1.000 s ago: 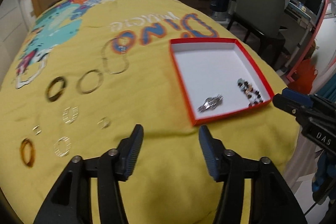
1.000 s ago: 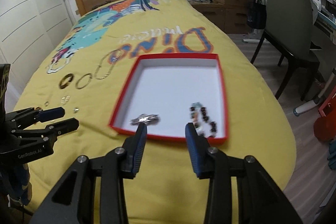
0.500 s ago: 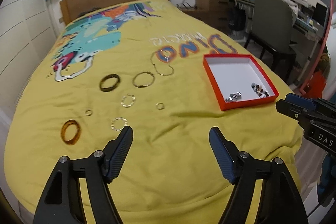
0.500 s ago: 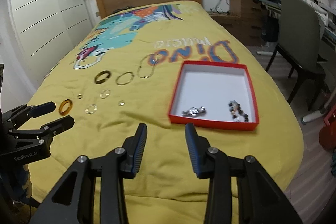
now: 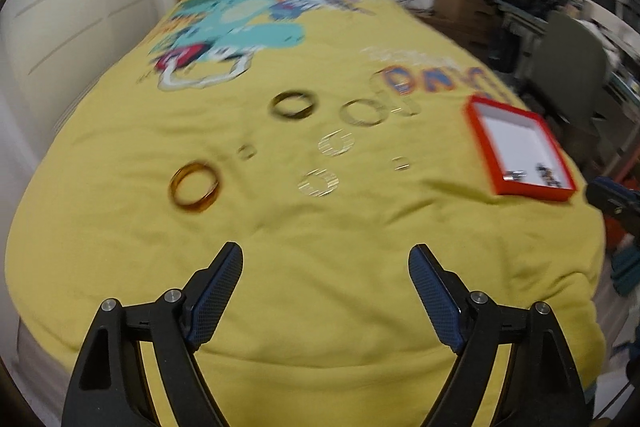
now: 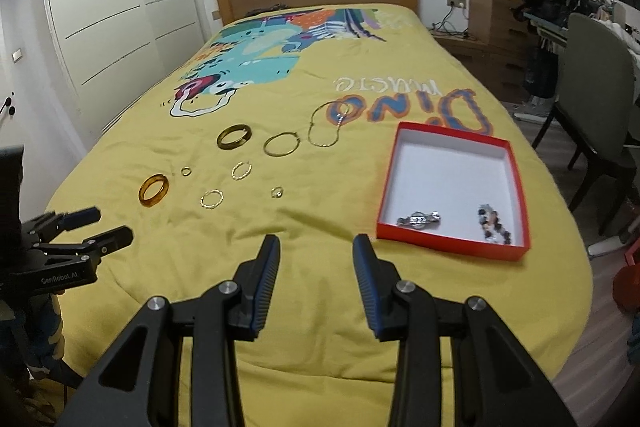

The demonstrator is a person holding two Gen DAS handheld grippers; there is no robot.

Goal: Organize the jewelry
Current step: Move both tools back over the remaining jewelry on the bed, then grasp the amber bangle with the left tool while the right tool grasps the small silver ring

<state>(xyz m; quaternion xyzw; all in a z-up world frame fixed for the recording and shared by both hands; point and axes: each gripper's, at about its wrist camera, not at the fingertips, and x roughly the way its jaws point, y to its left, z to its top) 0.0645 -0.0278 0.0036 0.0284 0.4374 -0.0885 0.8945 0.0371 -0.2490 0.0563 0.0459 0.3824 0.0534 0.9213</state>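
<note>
Across the left wrist view, bangles [image 5: 195,186] and red box [image 5: 520,151] smear into blur

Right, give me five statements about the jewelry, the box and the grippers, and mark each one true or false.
1. The red box holds two pieces, a silver piece and a dark beaded bracelet. True.
2. The orange ring lies inside the box. False: it lies on the yellow bedspread, far left of the box.
3. The left gripper holds a gold hoop. False: its jaws are wide open and hold nothing.
4. The thin chain necklace lies on the bedspread, outside the box. True.
5. The right gripper is shut on the dark ring. False: it is open, and that ring lies untouched on the bedspread.
</note>
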